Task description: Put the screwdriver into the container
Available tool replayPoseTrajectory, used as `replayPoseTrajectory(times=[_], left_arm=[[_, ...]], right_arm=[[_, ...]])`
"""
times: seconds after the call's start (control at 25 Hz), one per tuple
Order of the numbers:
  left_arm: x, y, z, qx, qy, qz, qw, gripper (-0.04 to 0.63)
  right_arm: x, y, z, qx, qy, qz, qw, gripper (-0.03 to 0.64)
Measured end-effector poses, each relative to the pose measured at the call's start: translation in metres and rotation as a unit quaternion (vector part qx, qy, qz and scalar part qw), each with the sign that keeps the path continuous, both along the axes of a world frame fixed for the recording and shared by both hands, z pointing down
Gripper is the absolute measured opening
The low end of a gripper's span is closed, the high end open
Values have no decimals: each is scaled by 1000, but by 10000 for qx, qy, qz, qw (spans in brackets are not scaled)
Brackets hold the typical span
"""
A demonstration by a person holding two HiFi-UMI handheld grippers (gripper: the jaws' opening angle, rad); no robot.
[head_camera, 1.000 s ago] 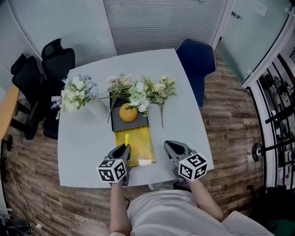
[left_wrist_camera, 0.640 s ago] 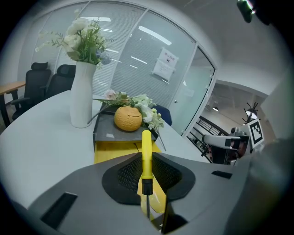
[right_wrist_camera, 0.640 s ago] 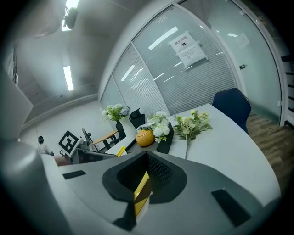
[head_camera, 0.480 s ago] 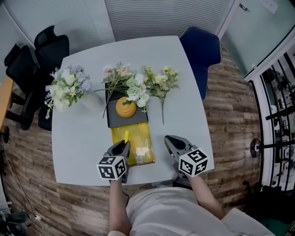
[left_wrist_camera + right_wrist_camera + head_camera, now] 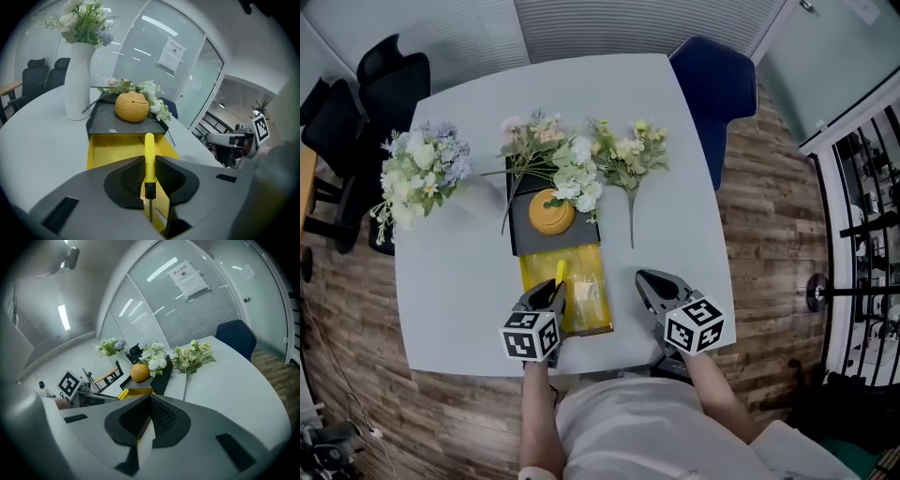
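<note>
head view: left gripper (image 5: 547, 294) holds the screwdriver (image 5: 560, 274) over the yellow container (image 5: 586, 302) at the surface's near edge.
left gripper view: jaws clamped on it, so lowering and release remain.
right gripper view: right gripper (image 5: 149, 414) jaws together, empty.

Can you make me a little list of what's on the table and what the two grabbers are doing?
table: white, rounded corners
left gripper: shut on the screwdriver, over the near end of the container
right gripper: shut, holding nothing, over bare table to the right of the container
screwdriver: yellow handle, pointing away from the person
container: yellow, open on top
tray: black, just behind the container
orange ball: sitting on the tray
vase: white, upright, with flowers in it
loose flowers: lying on the table
</note>
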State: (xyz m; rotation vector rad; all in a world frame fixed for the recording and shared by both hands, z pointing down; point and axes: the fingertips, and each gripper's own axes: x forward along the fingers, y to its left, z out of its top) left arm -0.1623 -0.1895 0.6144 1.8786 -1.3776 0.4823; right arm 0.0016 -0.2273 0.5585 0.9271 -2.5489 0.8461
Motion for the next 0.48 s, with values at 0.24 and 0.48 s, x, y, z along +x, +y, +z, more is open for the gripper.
replayPoseTrajectory(times=[0.24, 0.48], left_arm=[[4, -5, 20, -273, -42, 135, 9995, 67], [5, -12, 35, -508, -153, 272, 9982, 67]], right_arm=[[-4, -8, 11, -131, 29, -19, 9999, 15], [-5, -18, 22, -260, 79, -14, 9996, 15]])
